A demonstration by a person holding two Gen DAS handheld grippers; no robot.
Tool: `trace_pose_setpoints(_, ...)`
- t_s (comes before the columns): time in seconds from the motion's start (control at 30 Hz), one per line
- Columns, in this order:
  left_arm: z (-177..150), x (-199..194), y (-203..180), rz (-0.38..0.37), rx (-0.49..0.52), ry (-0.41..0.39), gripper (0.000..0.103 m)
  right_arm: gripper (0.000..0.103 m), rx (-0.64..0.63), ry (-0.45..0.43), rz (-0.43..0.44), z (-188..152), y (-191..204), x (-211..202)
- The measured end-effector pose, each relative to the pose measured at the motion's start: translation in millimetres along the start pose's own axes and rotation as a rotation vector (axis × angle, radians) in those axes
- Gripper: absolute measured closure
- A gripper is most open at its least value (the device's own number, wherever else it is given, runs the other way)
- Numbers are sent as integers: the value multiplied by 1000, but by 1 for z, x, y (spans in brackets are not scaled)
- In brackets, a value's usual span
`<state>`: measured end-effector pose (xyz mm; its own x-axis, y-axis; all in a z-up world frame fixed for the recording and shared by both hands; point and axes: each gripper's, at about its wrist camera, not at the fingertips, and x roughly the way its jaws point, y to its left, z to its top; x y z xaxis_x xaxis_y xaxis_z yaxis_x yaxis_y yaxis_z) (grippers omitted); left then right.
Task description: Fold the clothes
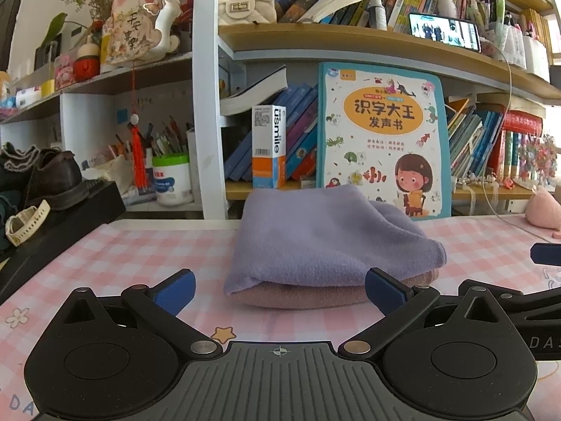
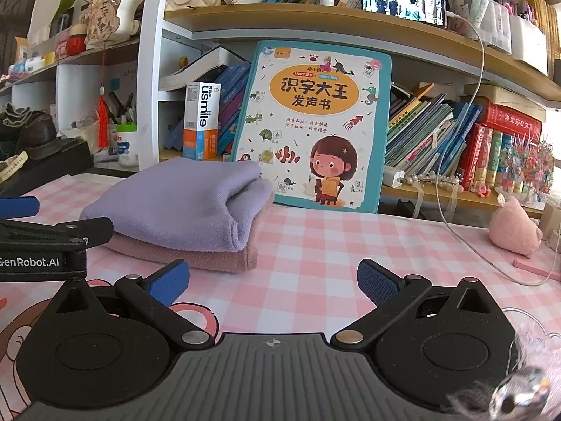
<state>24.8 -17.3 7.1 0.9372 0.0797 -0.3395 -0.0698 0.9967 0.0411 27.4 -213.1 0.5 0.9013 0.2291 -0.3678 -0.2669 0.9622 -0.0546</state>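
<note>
A folded purple cloth (image 1: 315, 238) lies on top of a folded pink cloth (image 1: 315, 298) on the pink checked tablecloth (image 1: 140, 256). The stack also shows in the right wrist view, purple (image 2: 175, 200) over pink (image 2: 196, 258), at left of centre. My left gripper (image 1: 278, 291) is open and empty, just in front of the stack. My right gripper (image 2: 273, 284) is open and empty, to the right of the stack, above bare tablecloth. The left gripper's arm (image 2: 42, 242) shows at the left edge of the right wrist view.
A children's picture book (image 2: 315, 126) leans on the bookshelf behind the stack. A white toothpaste box (image 1: 268, 145) stands on the lower shelf. A black box with shoes (image 1: 52, 210) sits at the left. A pink plush toy (image 2: 513, 228) and a white cable (image 2: 466, 238) lie at the right.
</note>
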Motion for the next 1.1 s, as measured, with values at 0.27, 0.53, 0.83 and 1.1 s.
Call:
trace_pose_setpoints(0.27, 0, 1, 1, -2, -4, 10, 0, 0, 0, 9, 1, 0, -1, 1)
trace_pose_setpoints(0.53, -1, 1, 0, -3, -3, 7, 0, 0, 6, 15, 1, 0, -1, 2)
trace_pose_setpoints(0.83, -1, 0, -1, -4, 2, 1, 0, 0, 10, 24, 1, 1, -2, 3)
trace_pose_setpoints(1.1, -1, -1, -1, -8, 7, -7, 0, 0, 9, 22, 0, 0, -2, 4)
